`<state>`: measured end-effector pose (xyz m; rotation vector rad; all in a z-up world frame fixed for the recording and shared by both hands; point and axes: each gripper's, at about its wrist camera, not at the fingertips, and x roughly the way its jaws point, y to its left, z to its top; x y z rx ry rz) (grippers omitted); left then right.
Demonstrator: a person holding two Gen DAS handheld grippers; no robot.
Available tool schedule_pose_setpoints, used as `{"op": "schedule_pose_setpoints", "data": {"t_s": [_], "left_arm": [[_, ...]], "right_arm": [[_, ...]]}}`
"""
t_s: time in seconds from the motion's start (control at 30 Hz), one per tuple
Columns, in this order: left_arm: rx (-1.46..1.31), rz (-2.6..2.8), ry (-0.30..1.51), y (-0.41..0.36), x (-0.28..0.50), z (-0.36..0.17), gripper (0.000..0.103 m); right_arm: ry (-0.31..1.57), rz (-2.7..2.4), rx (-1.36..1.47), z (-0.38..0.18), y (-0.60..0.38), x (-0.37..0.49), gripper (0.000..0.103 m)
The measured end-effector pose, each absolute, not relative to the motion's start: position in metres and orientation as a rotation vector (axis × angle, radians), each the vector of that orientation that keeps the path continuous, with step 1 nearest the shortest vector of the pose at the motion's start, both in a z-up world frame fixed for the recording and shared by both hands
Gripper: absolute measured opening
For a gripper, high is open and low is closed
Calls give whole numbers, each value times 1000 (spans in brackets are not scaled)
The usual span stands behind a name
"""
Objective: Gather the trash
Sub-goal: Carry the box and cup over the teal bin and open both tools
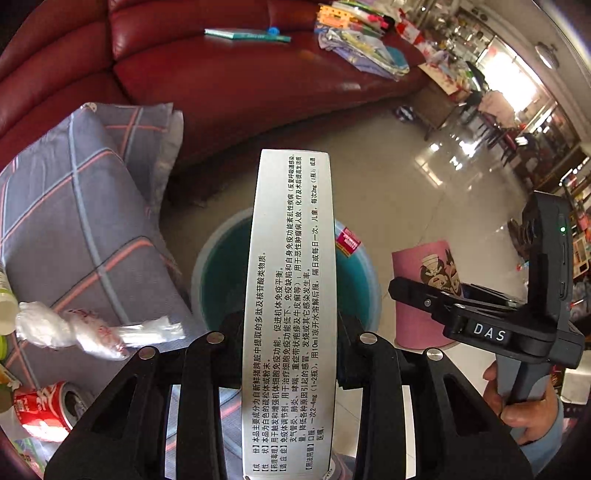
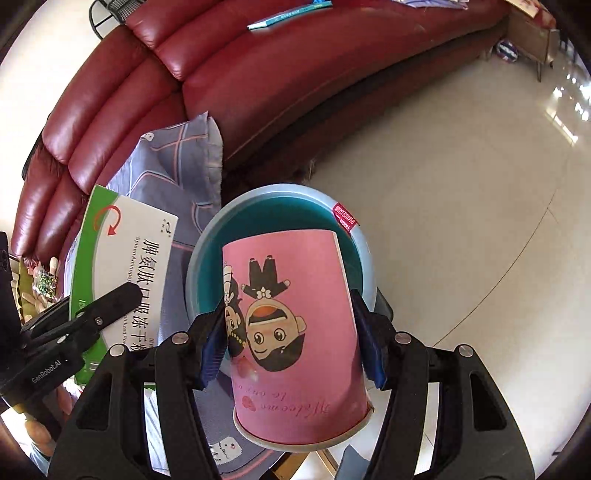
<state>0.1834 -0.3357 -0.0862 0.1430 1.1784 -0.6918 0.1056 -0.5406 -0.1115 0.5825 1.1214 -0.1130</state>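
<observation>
My left gripper (image 1: pixel 290 328) is shut on a long medicine box (image 1: pixel 290 295), whose printed white side faces the left wrist camera. The box hangs over a round blue bin (image 1: pixel 225 273) on the floor. My right gripper (image 2: pixel 293 332) is shut on a pink paper cup (image 2: pixel 295 314) with cartoon figures, its blue pads pressing both sides. The cup hangs rim towards the camera above the same bin (image 2: pixel 280 190). In the right wrist view the box's green and white face (image 2: pixel 122 251) shows at left. The left wrist view has the cup (image 1: pixel 413 295) at right.
A red leather sofa (image 1: pixel 258 74) curves behind the bin, with a book (image 1: pixel 243 35) on it. At left, a grey checked cloth (image 1: pixel 74 206) bears a crumpled plastic bag (image 1: pixel 74 328) and a red cola can (image 1: pixel 44 410). Glossy tiled floor (image 2: pixel 461 221) spreads to the right.
</observation>
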Motion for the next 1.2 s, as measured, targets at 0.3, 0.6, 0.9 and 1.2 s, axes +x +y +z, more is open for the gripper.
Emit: {"op": "schedule_pose_setpoints", "data": {"t_s": [0.3, 0.6, 0.9, 1.2], "left_arm": [[155, -609, 1217, -325, 196, -107, 57], [94, -569, 1173, -292, 188, -85, 94], [78, -544, 1143, -270, 179, -69, 99], [70, -514, 1116, -242, 171, -61, 99]], "right_arm": [[1181, -98, 598, -134, -536, 131, 58], [1213, -71, 583, -143, -526, 143, 58], [1249, -40, 545, -146, -507, 151, 60], [1266, -69, 526, -145, -487, 152, 85]]}}
